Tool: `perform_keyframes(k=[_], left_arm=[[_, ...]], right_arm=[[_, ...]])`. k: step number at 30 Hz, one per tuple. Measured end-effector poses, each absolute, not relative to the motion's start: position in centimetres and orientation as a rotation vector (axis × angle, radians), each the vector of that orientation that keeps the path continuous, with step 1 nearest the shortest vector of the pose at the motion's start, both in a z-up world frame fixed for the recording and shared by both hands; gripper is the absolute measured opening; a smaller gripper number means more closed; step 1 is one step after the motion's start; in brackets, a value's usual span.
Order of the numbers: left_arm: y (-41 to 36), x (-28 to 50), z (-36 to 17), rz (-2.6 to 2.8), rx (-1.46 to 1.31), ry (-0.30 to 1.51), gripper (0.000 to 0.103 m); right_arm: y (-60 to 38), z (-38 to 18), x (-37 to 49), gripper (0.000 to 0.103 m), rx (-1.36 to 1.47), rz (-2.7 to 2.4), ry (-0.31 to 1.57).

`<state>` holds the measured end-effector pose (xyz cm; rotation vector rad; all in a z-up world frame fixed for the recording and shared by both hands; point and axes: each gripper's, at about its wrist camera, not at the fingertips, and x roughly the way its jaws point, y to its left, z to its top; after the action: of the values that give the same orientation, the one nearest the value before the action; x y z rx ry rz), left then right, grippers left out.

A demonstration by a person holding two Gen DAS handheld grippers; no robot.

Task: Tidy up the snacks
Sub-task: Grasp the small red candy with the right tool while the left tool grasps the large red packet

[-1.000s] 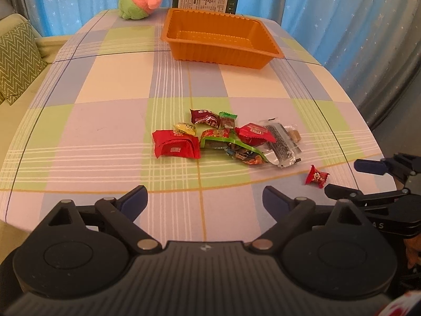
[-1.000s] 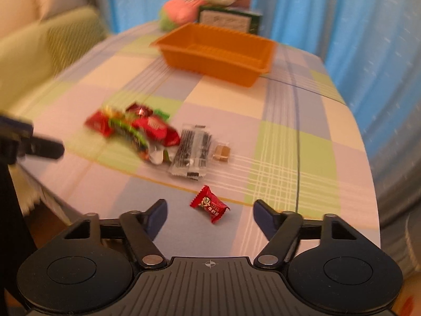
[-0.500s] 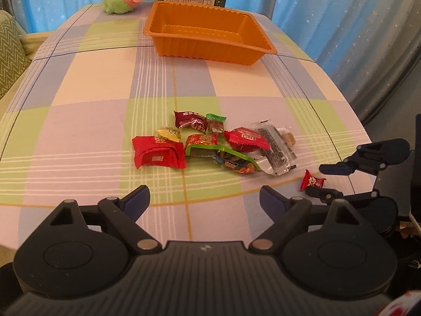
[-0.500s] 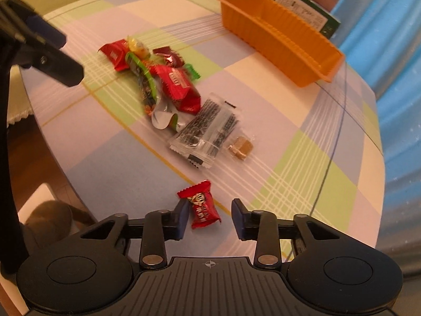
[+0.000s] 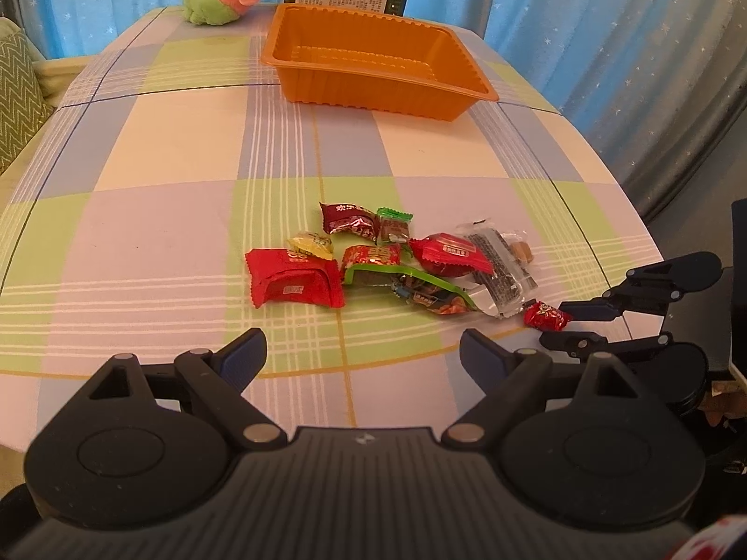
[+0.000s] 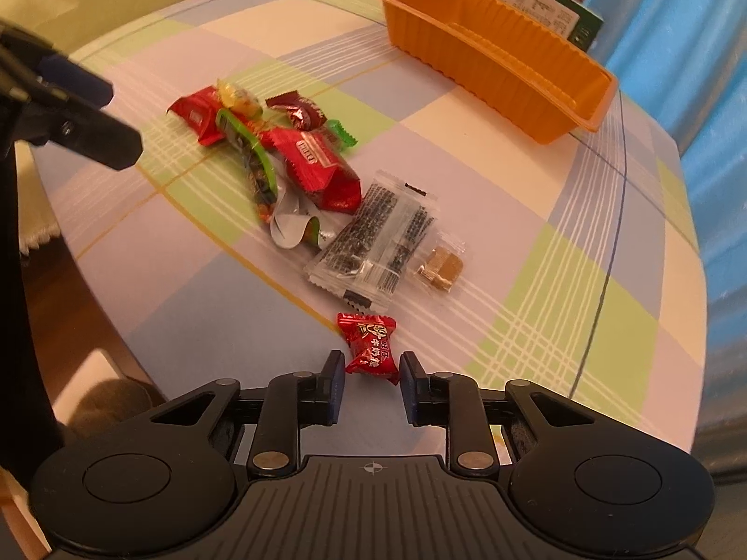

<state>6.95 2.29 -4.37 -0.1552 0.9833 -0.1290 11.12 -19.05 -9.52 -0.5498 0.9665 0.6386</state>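
- Right tongs (image 6: 372, 375): jaws have just been closing on the small red candy (image 6: 371, 344). Both pads look to touch the wrapper's near end, so I read it as a pinch on the twisted tail, not the body.
- Left tongs (image 5: 362, 349): wide open, nothing between the jaws, hovering short of the snack pile (image 5: 387, 261).
- Candy lies on the tablecloth (image 6: 537, 233) at 6 o'clock of the right view, just past the pile's clear packet (image 6: 378, 238), close to the table edge.
- Orange tray (image 6: 495, 53) sits empty at 1 o'clock, well apart from the candy.
- Risk: grip only on crinkly wrapper, so the candy could slide out on lift and drop.
- Risk: near the edge, so a slip may send it off the table.
- Risk: the pads look low to the cloth and could snag it and shift the pile.
- Risk: the long carry to the tray gives a weak pinch time to fail.
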Motion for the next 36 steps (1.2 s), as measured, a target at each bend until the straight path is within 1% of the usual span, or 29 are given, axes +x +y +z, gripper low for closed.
perform_keyframes(k=[6,8,9,10,16,18,19,21,24,28,30,36], left_arm=[[2.8,7.3,-4.4,-0.122,-0.158,0.985,0.088],[2.9,7.4,-4.4,-0.121,-0.155,0.984,0.088],[2.9,7.4,-4.4,-0.122,-0.155,0.984,0.088],[3.0,7.5,-4.4,-0.121,-0.154,0.984,0.088],[3.2,7.7,-4.4,-0.120,-0.150,0.985,0.088],[3.4,7.9,-4.3,-0.123,-0.147,0.985,0.088],[3.5,7.9,-4.3,-0.124,-0.143,0.986,0.088],[3.8,8.3,-4.2,-0.125,-0.133,0.986,0.088],[4.5,8.9,-4.0,-0.128,-0.113,0.985,0.087],[5.4,10.2,-4.2,-0.178,-0.055,0.997,0.082],[5.7,11.0,-4.2,-0.237,0.011,0.996,0.082],[5.8,13.3,-5.0,-0.435,0.210,0.962,0.073]], right_arm=[[-18.9,-9.5,11.8,0.027,-0.481,0.628,0.983],[-18.9,-9.5,12.0,0.030,-0.468,0.621,0.986],[-19.0,-9.5,12.1,0.034,-0.455,0.617,0.989],[-19.1,-9.5,12.2,0.034,-0.440,0.621,0.994],[-19.1,-9.6,12.3,0.034,-0.426,0.635,0.988],[-19.1,-9.6,12.3,0.032,-0.414,0.631,0.994],[-19.2,-9.6,12.3,0.024,-0.405,0.633,0.997],[-19.2,-9.6,12.3,0.020,-0.391,0.623,1.003],[-19.2,-9.5,11.8,0.019,-0.384,0.601,1.005],[-19.7,-9.1,11.1,0.019,-0.350,0.565,1.007],[-19.9,-8.7,10.8,0.019,-0.325,0.550,1.005],[-19.7,-7.6,10.4,0.019,-0.260,0.527,0.978]])
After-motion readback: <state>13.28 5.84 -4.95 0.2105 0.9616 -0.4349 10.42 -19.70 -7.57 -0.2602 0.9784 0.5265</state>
